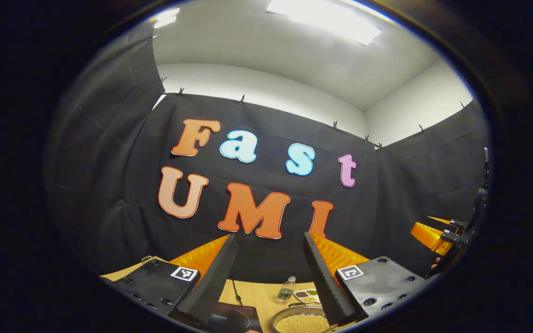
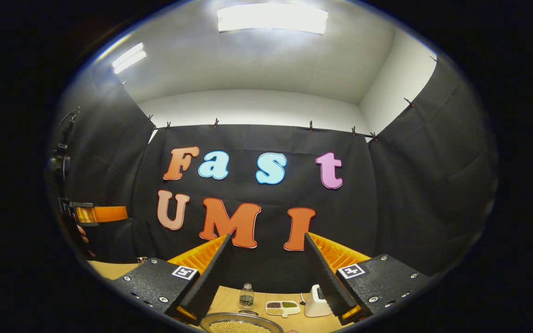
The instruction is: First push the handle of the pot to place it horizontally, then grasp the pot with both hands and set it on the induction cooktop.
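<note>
The pot (image 1: 300,322), a round metal pan filled with yellowish grains, sits low on the wooden table (image 1: 257,296), below and between my left gripper's fingers. The black induction cooktop (image 1: 232,319) lies just to its left. My left gripper (image 1: 269,236) is open, raised above the table and aimed at the booth wall, holding nothing. In the right gripper view the pot (image 2: 241,325) peeks in at the bottom edge, and my right gripper (image 2: 267,236) is open and holds nothing too. I cannot make out the pot's handle.
A small water bottle (image 2: 246,296), a compartment dish of beans (image 2: 283,307) and a white appliance (image 2: 315,300) stand at the back of the table (image 2: 229,298). The left gripper (image 2: 95,214), held by a hand, shows at far left. The right gripper (image 1: 440,235) shows at far right.
</note>
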Available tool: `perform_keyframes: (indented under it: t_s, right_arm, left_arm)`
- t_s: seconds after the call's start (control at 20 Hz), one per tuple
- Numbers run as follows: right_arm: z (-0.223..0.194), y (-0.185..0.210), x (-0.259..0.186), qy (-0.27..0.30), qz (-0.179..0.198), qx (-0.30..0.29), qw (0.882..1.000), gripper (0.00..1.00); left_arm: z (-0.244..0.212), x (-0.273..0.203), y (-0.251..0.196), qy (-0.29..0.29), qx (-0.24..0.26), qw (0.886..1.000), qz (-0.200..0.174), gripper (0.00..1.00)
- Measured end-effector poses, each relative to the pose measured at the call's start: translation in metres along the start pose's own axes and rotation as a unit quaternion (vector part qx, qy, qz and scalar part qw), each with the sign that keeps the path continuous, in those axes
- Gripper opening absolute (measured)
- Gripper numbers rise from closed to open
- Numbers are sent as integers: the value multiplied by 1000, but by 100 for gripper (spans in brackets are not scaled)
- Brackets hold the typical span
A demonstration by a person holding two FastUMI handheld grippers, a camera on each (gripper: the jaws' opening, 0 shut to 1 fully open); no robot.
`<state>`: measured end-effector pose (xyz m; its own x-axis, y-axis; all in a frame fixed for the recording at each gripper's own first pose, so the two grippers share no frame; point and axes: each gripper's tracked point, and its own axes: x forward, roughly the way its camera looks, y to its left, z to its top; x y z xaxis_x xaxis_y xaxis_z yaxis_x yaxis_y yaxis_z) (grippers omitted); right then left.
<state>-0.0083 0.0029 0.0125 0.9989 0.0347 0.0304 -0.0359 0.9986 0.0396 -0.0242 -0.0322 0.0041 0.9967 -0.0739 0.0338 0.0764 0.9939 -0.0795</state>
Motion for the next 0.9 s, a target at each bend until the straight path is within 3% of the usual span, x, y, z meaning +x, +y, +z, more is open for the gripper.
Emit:
perform_keyframes:
  t_s: [0.4, 0.9]
  right_arm:
    - [-9, 2, 4, 8, 8, 4, 1000, 95]
    - [-58, 9, 11, 66, 28, 23, 997, 95]
  left_arm:
    - [-8, 9, 12, 10, -4, 1000, 5, 95]
    - [-11, 8, 23, -2, 21, 1000, 13, 93]
